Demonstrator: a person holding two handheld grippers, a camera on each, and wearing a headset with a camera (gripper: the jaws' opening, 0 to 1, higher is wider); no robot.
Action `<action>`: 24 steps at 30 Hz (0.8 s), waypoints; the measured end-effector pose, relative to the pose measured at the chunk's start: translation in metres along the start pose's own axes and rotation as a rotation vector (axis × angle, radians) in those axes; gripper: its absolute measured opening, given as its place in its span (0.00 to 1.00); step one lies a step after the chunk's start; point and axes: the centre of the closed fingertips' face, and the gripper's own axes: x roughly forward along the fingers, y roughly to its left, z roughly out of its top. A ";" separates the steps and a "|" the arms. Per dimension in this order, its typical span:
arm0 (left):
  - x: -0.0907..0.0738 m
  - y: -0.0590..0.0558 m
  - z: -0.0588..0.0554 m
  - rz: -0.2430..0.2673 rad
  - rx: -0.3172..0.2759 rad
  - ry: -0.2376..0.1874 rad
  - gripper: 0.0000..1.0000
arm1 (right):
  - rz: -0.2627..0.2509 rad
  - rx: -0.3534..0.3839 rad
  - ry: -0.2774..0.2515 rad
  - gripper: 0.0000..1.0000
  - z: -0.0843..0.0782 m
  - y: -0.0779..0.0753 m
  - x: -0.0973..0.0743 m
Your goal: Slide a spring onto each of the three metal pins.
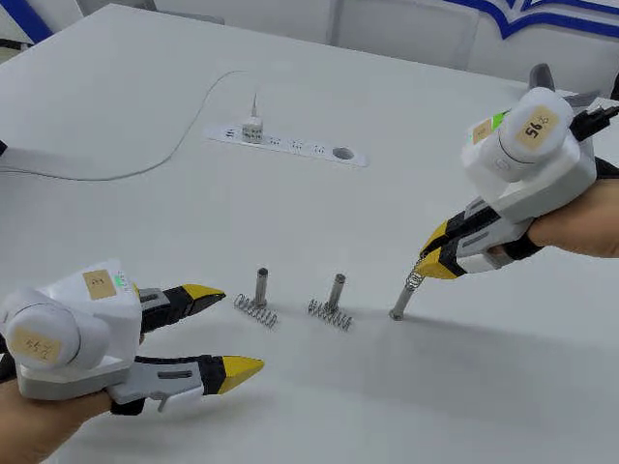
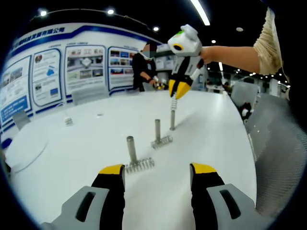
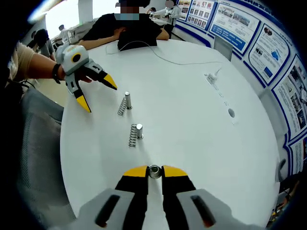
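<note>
Three metal pins stand in a row on the white table (image 1: 319,396): left pin (image 1: 261,287), middle pin (image 1: 336,290), right pin (image 1: 398,304). One spring (image 1: 255,309) lies at the left pin's foot. Another spring (image 1: 329,314) lies by the middle pin. My right gripper (image 1: 433,267) is shut on a third spring (image 1: 416,280), whose lower end meets the top of the right pin. In the right gripper view that spring (image 3: 154,171) sits between the closed jaws. My left gripper (image 1: 224,329) hangs open with nothing in it, near the left pin (image 2: 131,148).
A white power strip (image 1: 285,143) with a plugged charger and a cable lies at the back of the table. A person (image 3: 129,28) leans on the far edge of the round table. A grey chair (image 3: 33,143) stands beside the table.
</note>
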 end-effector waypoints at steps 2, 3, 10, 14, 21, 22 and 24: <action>-0.001 0.001 -0.001 0.004 -0.006 0.002 0.56 | -0.002 -0.003 0.006 0.11 -0.001 -0.001 0.002; -0.001 0.001 -0.001 0.004 -0.007 0.002 0.56 | 0.000 -0.002 0.007 0.12 -0.001 -0.001 0.002; -0.002 0.002 -0.002 0.009 -0.013 0.004 0.57 | 0.015 0.002 0.019 0.12 -0.004 0.000 0.012; -0.002 0.002 -0.004 0.009 -0.017 0.007 0.57 | 0.018 0.006 0.030 0.12 -0.008 0.001 0.019; -0.001 0.003 -0.004 0.009 -0.023 0.007 0.57 | 0.021 0.011 0.047 0.12 -0.015 0.003 0.031; -0.001 0.004 -0.004 0.009 -0.025 0.007 0.57 | 0.022 0.012 0.051 0.12 -0.016 0.003 0.033; -0.001 0.004 -0.004 0.009 -0.024 0.009 0.58 | 0.025 0.015 0.051 0.12 -0.016 0.005 0.035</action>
